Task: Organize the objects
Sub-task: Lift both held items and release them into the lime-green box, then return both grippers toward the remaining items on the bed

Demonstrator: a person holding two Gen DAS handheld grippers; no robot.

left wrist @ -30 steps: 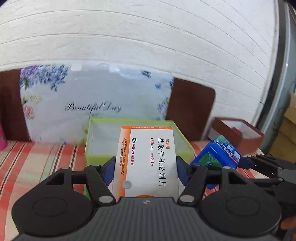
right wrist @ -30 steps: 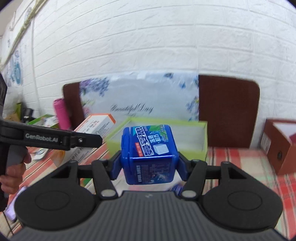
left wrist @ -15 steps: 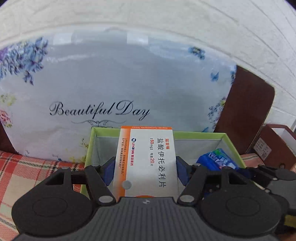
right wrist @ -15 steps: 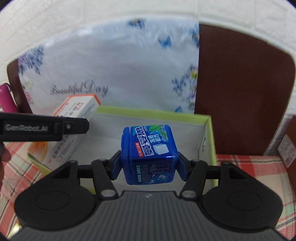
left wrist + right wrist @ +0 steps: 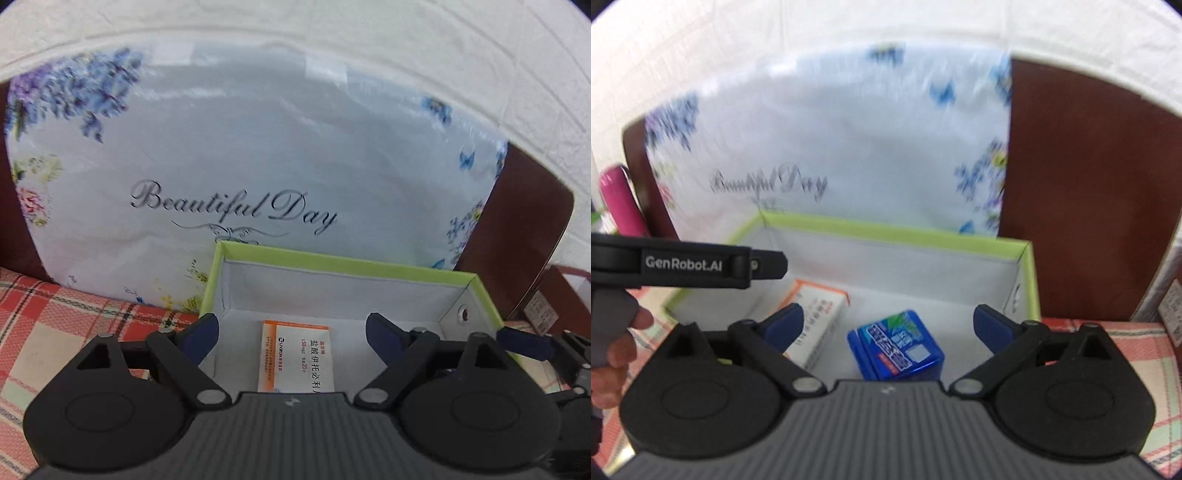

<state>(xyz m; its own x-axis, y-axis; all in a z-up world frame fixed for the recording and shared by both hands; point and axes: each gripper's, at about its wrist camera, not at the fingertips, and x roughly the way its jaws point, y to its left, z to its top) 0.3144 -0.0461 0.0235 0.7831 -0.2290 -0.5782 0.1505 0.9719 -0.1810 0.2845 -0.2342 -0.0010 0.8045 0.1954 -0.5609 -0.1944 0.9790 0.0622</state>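
Observation:
A green-rimmed box [image 5: 343,262] [image 5: 894,230] with a white inside stands on the checked cloth. A white and orange medicine carton [image 5: 297,360] [image 5: 816,325] lies on its floor at the left. A blue gum container [image 5: 901,347] lies beside it to the right. My left gripper [image 5: 291,332] hangs over the carton, jaws opening, pads clear of it. My right gripper [image 5: 888,325] hangs over the blue container, jaws opening wide, nothing pressed. In the right wrist view the left gripper [image 5: 764,264] reaches in from the left, held by a hand [image 5: 617,354].
A floral "Beautiful Day" bag [image 5: 240,177] leans on a brown board [image 5: 1082,192] right behind the box, before a white brick wall. A pink bottle [image 5: 622,203] stands far left, a brown box [image 5: 557,295] at the right. Red checked cloth [image 5: 55,317] covers the table.
Both grippers moved forward over the green box, then spread their jaws. The carton and the blue container dropped out of them onto the box floor.

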